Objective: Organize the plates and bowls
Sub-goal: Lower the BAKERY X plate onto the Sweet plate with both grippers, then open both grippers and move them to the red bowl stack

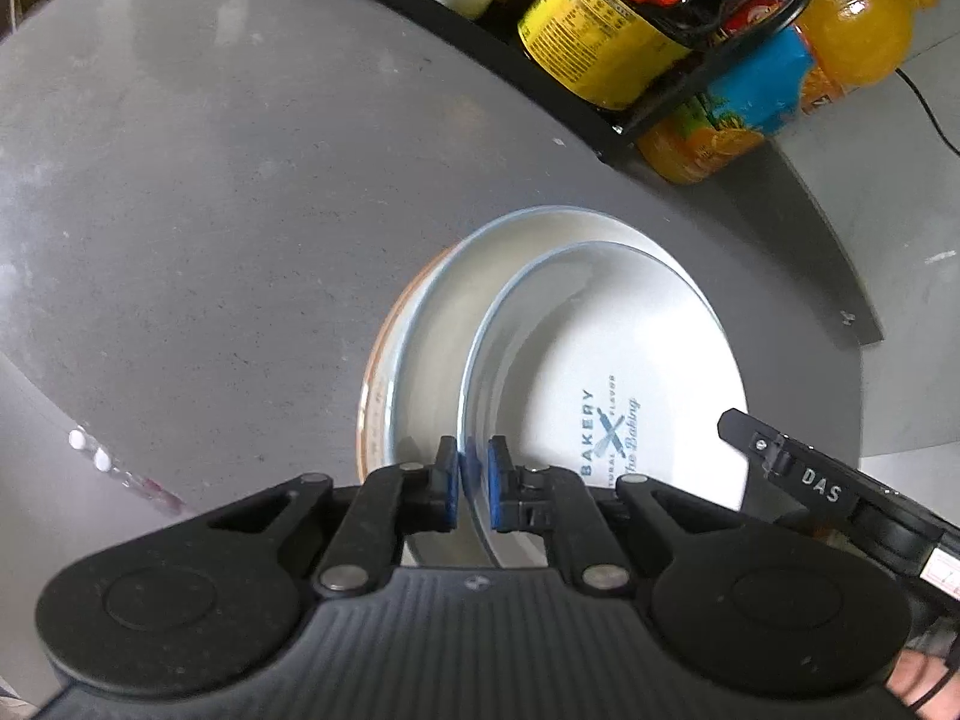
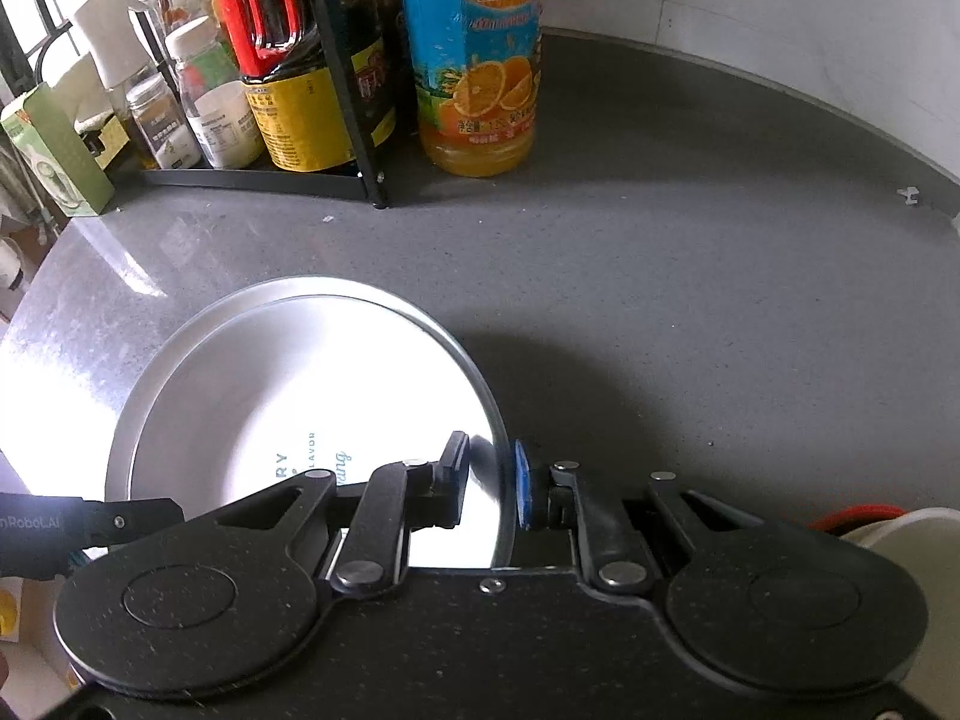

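A white bowl printed "BAKERY" (image 1: 606,372), with a thin blue rim, rests off-centre inside a larger white bowl (image 1: 432,324). That bowl sits on an orange-rimmed dish (image 1: 367,396). My left gripper (image 1: 473,483) is shut on the near rim of the printed bowl, one blue pad on each side of the wall. In the right wrist view my right gripper (image 2: 492,477) is open, straddling the right edge of the same printed bowl (image 2: 288,420) with a gap at the left pad. Part of the right gripper (image 1: 798,468) shows at the bowl's right side.
A black wire rack (image 2: 354,120) with sauce bottles and jars stands at the back of the grey counter (image 2: 660,276). An orange juice bottle (image 2: 480,60) stands beside it. A white cup (image 2: 900,534) is at the lower right. A wall bounds the counter on the right.
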A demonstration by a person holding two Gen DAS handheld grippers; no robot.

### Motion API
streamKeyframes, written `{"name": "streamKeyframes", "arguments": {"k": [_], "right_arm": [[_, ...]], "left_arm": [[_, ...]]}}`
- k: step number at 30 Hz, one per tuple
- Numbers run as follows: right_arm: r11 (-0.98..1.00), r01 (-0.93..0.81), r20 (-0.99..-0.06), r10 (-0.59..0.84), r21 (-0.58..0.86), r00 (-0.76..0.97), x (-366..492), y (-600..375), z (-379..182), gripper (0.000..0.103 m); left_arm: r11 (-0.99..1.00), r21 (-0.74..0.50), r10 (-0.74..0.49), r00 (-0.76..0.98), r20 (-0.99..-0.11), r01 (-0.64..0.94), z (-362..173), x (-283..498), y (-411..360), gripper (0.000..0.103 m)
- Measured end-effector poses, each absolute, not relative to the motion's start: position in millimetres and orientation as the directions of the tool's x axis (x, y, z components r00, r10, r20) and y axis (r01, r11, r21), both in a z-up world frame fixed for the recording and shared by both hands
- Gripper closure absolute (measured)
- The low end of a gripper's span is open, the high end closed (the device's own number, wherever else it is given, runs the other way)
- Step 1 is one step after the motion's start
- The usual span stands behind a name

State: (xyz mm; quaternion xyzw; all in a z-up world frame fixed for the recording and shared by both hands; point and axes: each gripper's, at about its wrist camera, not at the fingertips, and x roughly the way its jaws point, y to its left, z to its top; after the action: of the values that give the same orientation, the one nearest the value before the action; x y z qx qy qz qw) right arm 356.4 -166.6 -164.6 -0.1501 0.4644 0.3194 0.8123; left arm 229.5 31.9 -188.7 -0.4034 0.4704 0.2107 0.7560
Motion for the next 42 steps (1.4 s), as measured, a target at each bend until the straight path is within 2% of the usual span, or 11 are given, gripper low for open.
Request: {"name": "streamKeyframes", "arguments": {"k": [17, 22, 23, 25, 26, 27, 29, 31, 34, 36, 42], "right_arm": [[0.739, -0.669, -0.843, 0.410, 0.085, 0.347, 359, -169, -168, 0.084], [0.764, -0.626, -0.852, 0.425, 0.157, 0.305, 365, -174, -168, 0.080], [0.766, -0.622, -0.847, 0.429, 0.159, 0.313, 364, -175, -166, 0.078], [0.767, -0.622, -0.840, 0.437, 0.160, 0.323, 360, -176, -162, 0.067], [0.769, -0.618, -0.836, 0.439, 0.161, 0.328, 359, -176, -159, 0.056], [0.773, -0.614, -0.832, 0.441, 0.161, 0.337, 357, -176, -156, 0.052], [0.776, -0.610, -0.823, 0.447, 0.162, 0.350, 355, -176, -150, 0.051], [0.784, -0.597, -0.816, 0.450, 0.168, 0.362, 353, -177, -144, 0.047], [0.796, -0.581, -0.802, 0.455, 0.171, 0.388, 348, -179, -133, 0.040], [0.803, -0.568, -0.793, 0.459, 0.178, 0.401, 344, -183, -126, 0.031], [0.834, -0.513, -0.766, 0.463, 0.205, 0.447, 327, -204, -105, 0.018]], "left_arm": [[0.566, -0.373, -0.022, 0.439, -0.898, -0.735, -178, 224, 30, 0.093], [0.594, -0.340, -0.001, 0.422, -0.906, -0.729, -169, 226, 30, 0.086], [0.593, -0.342, 0.000, 0.425, -0.905, -0.729, -167, 226, 30, 0.081], [0.598, -0.350, 0.000, 0.437, -0.900, -0.721, -163, 224, 31, 0.073], [0.605, -0.353, -0.004, 0.441, -0.898, -0.713, -161, 223, 32, 0.069], [0.616, -0.352, -0.008, 0.442, -0.897, -0.705, -159, 222, 32, 0.064], [0.634, -0.300, 0.032, 0.411, -0.911, -0.713, -154, 221, 32, 0.043], [0.647, -0.278, 0.064, 0.414, -0.908, -0.710, -148, 217, 34, 0.036], [0.652, -0.308, 0.048, 0.443, -0.895, -0.693, -141, 209, 40, 0.029], [0.661, -0.306, 0.050, 0.447, -0.893, -0.685, -137, 206, 44, 0.026], [0.733, -0.273, 0.061, 0.460, -0.886, -0.623, -123, 213, 47, 0.025]]}}
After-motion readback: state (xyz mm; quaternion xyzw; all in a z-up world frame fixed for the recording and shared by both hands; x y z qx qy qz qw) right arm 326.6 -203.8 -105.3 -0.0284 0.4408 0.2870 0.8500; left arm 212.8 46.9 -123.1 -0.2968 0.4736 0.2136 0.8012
